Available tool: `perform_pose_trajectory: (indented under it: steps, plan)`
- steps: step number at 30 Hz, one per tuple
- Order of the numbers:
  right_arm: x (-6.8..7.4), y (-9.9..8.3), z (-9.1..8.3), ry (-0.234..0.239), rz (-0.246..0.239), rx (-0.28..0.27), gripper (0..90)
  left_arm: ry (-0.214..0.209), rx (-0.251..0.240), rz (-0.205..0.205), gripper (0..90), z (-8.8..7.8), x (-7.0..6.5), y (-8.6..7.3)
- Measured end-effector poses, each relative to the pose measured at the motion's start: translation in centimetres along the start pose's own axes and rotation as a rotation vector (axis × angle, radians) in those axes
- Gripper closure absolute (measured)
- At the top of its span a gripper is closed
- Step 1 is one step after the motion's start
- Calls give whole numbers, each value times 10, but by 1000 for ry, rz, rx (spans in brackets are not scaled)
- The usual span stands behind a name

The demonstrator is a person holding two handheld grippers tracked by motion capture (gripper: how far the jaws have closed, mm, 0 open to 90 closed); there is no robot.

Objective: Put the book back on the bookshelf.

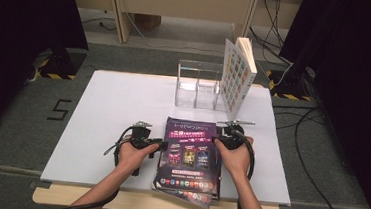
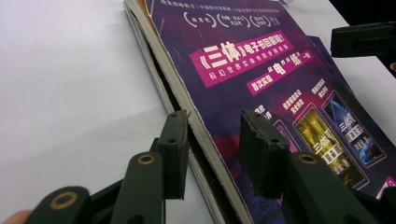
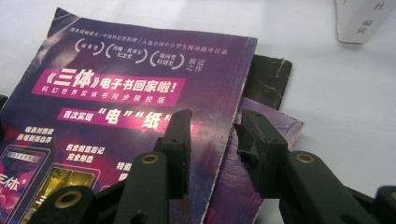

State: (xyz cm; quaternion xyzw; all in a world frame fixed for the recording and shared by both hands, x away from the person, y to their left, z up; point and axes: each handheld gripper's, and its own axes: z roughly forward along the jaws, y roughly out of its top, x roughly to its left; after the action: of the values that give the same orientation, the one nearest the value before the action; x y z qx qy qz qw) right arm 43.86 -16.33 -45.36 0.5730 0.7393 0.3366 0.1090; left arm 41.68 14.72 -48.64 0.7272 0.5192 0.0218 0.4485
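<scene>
At lower centre of the table (image 1: 108,98), both grippers flank the top purple book (image 1: 192,152), left gripper (image 2: 215,135) and right gripper (image 3: 215,133) half open astride its edges, gripping nothing; I'd pinch only that cover evenly.

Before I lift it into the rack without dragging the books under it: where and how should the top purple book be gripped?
Take the top purple book by its two long side edges, one gripper from each side. It lies flat and skewed on the books beneath, so both edges overhang enough for jaws to straddle, as the left gripper and right gripper do.
</scene>
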Motion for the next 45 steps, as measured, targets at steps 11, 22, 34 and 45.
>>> perform_pose_trajectory:
  steps: [11, 22, 34, 45]
  plan:
    - [-1, -7, 7, 10, 6, 24, 636, 1, -1, -37, 629, 2, 0, -1]
    - [6, -9, 8, -2, -7, 19, 632, -42, -63, -98, 680, -9, -5, 2]
    - [7, -10, 8, -8, -7, 12, 632, -137, -14, -151, 707, -1, -14, -12]
    - [2, 5, 12, 14, -21, 44, 604, -136, 41, -124, 831, -1, -17, -9]
